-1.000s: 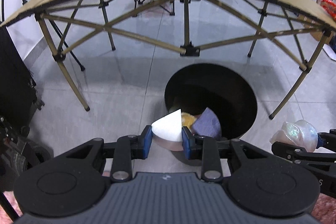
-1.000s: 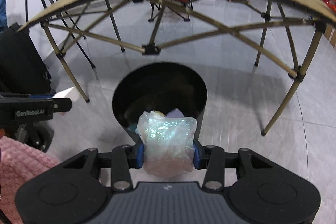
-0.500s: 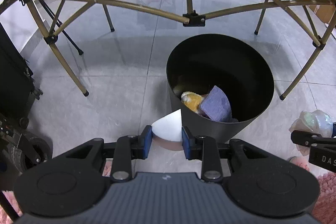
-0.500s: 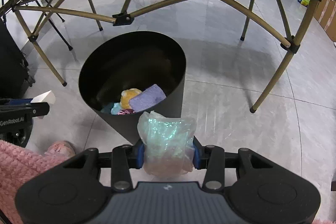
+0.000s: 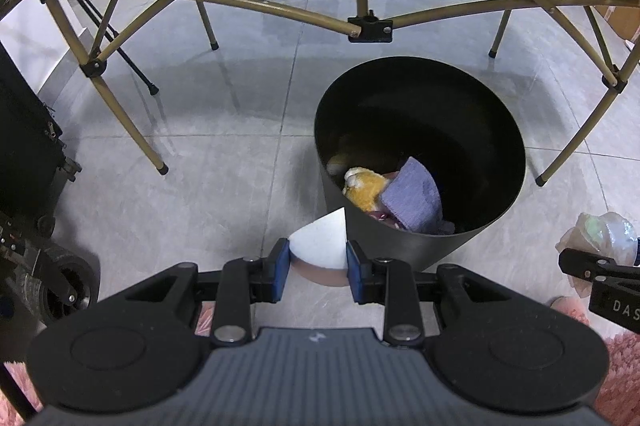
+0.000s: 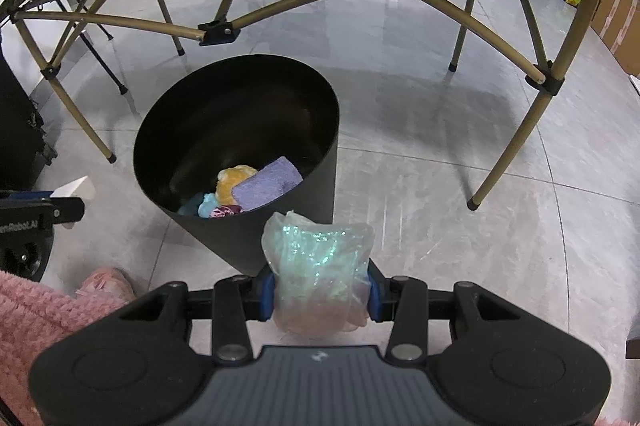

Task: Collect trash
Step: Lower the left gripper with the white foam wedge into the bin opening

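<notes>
A black round trash bin (image 5: 472,242) stands on the grey tile floor; it also shows in the right wrist view (image 6: 304,210). Inside lie a purple cloth (image 5: 412,198), a yellow soft item (image 5: 364,186) and other scraps. My left gripper (image 5: 318,262) is shut on a white wedge-shaped piece (image 5: 322,242), held just left of the bin's near wall. My right gripper (image 6: 320,292) is shut on a crumpled iridescent plastic bag (image 6: 320,266), held at the bin's near right side. Each gripper shows at the edge of the other's view.
A folding table's tan metal frame (image 5: 368,26) arches over the bin, its legs (image 6: 504,162) on the floor around it. A black wheeled case (image 5: 28,162) stands at left. Pink fuzzy slippers and clothing (image 6: 48,310) are at the bottom edge. Cardboard boxes (image 6: 616,26) sit far right.
Both grippers have tilted down and drawn back, so the tabletop has left view and the bin shows more fully from above. Both still hold their items.
</notes>
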A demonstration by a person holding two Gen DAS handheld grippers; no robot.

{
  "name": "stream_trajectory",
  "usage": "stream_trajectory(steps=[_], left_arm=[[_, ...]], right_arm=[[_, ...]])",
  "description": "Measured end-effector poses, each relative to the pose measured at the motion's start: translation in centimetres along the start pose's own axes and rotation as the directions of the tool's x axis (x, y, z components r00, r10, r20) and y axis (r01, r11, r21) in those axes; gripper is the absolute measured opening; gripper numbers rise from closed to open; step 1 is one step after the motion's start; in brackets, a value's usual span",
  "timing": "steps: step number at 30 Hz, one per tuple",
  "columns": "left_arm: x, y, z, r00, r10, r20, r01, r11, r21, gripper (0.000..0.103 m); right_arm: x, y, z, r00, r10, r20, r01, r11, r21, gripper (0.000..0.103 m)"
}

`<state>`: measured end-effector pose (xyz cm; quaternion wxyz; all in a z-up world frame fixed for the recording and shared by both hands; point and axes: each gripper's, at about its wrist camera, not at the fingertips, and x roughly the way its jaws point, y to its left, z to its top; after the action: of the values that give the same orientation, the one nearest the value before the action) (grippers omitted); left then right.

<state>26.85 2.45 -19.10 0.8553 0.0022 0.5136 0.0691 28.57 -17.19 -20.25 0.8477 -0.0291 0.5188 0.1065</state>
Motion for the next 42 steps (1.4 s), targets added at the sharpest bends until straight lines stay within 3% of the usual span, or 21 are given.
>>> stream_trajectory(steps=[27, 42], left_arm=[[1.7, -6.8, 6.0, 0.999, -0.045, 0.007, 0.045, 0.998, 0.045, 0.03], [3.4, -9.5, 8.1, 0.998, -0.049, -0.033, 0.048, 0.999, -0.013, 0.03]], right_arm=[[0.2, -6.3, 0.1, 0.995, -0.092, 0.034, 0.085, 0.982, 0.167, 0.041], [0.8, -8.7, -0.4, 0.991, -0.131, 0.015, 0.124, 0.962, 0.242, 0.041]])
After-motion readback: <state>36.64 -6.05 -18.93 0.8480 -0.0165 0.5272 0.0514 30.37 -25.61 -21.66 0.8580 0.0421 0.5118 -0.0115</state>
